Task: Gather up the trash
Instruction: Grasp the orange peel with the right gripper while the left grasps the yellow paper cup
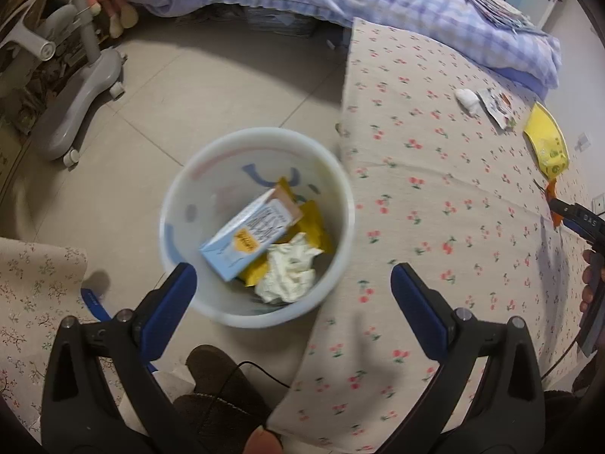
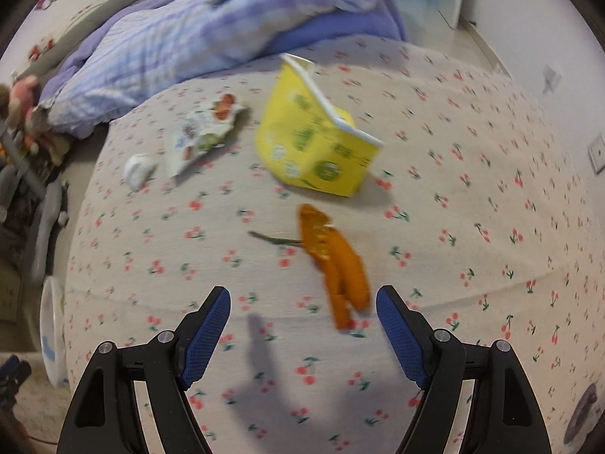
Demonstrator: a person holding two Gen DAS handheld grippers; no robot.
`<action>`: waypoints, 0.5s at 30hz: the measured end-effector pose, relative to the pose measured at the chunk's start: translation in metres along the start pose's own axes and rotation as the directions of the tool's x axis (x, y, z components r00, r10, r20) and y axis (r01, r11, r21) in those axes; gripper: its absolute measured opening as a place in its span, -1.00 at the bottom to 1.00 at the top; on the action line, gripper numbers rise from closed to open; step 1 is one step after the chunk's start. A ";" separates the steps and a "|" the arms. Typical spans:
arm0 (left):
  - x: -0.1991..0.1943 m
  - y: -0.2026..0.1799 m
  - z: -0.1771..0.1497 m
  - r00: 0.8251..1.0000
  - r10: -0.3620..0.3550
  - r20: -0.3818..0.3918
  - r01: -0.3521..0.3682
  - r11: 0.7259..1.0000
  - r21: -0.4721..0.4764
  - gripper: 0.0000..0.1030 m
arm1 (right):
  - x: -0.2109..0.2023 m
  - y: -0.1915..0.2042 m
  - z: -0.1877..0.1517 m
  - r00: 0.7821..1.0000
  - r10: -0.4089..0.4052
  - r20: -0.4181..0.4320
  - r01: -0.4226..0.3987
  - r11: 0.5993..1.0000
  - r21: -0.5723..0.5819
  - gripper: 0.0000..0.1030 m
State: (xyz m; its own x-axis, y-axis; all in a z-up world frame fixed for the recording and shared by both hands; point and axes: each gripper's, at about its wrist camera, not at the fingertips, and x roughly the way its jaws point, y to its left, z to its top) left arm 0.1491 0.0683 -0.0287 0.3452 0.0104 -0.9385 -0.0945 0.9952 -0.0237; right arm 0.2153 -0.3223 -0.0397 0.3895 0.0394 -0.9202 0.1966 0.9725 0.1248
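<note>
A white trash bin (image 1: pixel 177 204) stands on the floor beside the bed. It holds a blue carton (image 1: pixel 249 238), yellow wrappers (image 1: pixel 315 227) and a crumpled tissue (image 1: pixel 289 274). My left gripper (image 1: pixel 293 283) is open and empty above the bin. On the bed lie an orange peel (image 2: pixel 334 261), a yellow carton (image 2: pixel 314 140), a printed wrapper (image 2: pixel 200 132) and a white tissue wad (image 2: pixel 138 168). My right gripper (image 2: pixel 302 314) is open and empty just above the bed, with the peel's near end between its fingers. The right gripper also shows in the left wrist view (image 1: pixel 578 219).
The bed (image 2: pixel 472 265) has a cherry-print sheet, with a purple checked quilt (image 2: pixel 189 41) heaped at the far end. A grey wheeled stand (image 1: pixel 83 94) is on the tiled floor. Stuffed toys (image 1: pixel 113 3) lie by the quilt. A slippered foot (image 1: pixel 215 382) is below the bin.
</note>
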 end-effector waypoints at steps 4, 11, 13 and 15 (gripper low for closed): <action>0.004 -0.020 0.003 1.000 0.002 -0.002 -0.002 1.000 0.017 0.98 | 0.012 -0.013 0.000 0.999 -0.034 -0.003 0.034 0.999 0.001 0.55; 0.007 -0.057 0.007 1.000 -0.004 0.011 0.004 0.998 0.065 0.98 | 0.018 -0.010 0.003 0.996 -0.078 0.038 0.080 0.996 -0.042 -0.05; 0.007 -0.070 0.008 1.000 -0.022 0.009 0.021 0.997 0.068 0.98 | 0.016 -0.009 0.004 0.997 -0.063 0.035 0.065 0.996 -0.055 -0.52; 0.008 -0.082 0.008 0.999 -0.047 0.002 0.047 0.996 0.069 0.98 | 0.013 -0.010 0.006 1.000 -0.029 0.007 0.029 0.998 -0.063 -0.66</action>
State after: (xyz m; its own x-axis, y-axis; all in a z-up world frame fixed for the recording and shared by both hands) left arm 0.1674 -0.0123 -0.0314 0.3507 -0.0365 -0.9358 -0.0133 0.9989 -0.0439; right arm 0.2243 -0.3325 -0.0508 0.3903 0.0099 -0.9206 0.1508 0.9858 0.0745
